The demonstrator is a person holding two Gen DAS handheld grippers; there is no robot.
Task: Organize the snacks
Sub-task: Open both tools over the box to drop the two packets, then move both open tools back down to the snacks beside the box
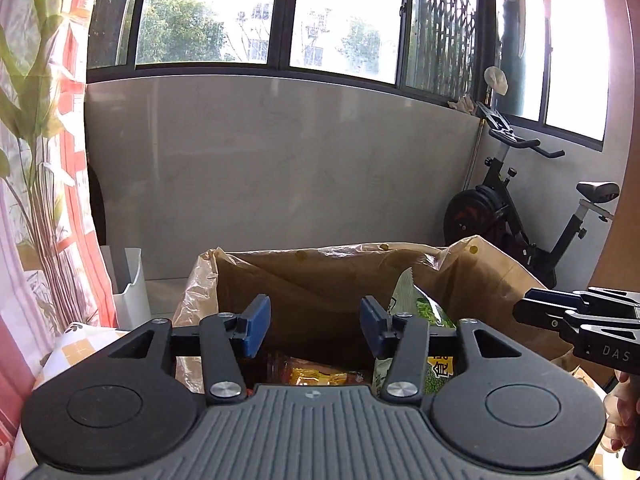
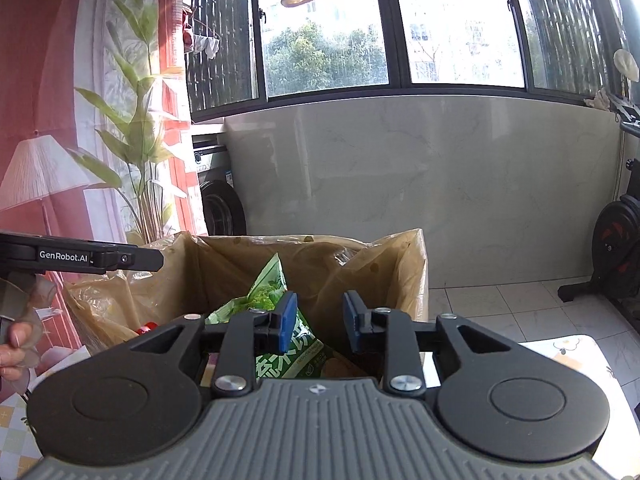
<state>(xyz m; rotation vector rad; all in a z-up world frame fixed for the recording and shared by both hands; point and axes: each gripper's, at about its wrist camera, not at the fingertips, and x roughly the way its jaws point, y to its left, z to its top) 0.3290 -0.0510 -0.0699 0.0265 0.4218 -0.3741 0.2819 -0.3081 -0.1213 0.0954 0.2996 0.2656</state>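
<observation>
The left gripper [image 1: 315,326] stands with its blue pads apart, a moderate gap with nothing between them; through the gap only the dark inside of the cardboard box [image 1: 320,280] shows. The right gripper [image 2: 320,322] has a narrower gap, also empty: the green snack bag [image 2: 276,320] lies behind and below its left pad, and no pad presses on it.

Just past both pairs of jaws sits the box, lined with a crinkled clear plastic bag [image 1: 192,292] folded over its rim. It fills the lower middle of each view. Inside, the green snack bag stands tilted, its serrated top edge pointing up, on the right side of the box in the left wrist view [image 1: 420,308] and centre-left in the right wrist view. Beside it, low in the box, an orange-and-red packet [image 1: 316,374] lies flat. A small red item [image 2: 147,327] shows at the box's left edge in the right wrist view; what it is I cannot tell.

Further out, each gripper shows at the edge of the other's view. An exercise bike [image 1: 516,216] stands right of the box and a white bin [image 1: 130,288] to its left.

Judging by this, at least two snacks are already in the box and both grippers are empty. Whether more snacks wait on the patterned table [image 2: 568,356] cannot be told.
</observation>
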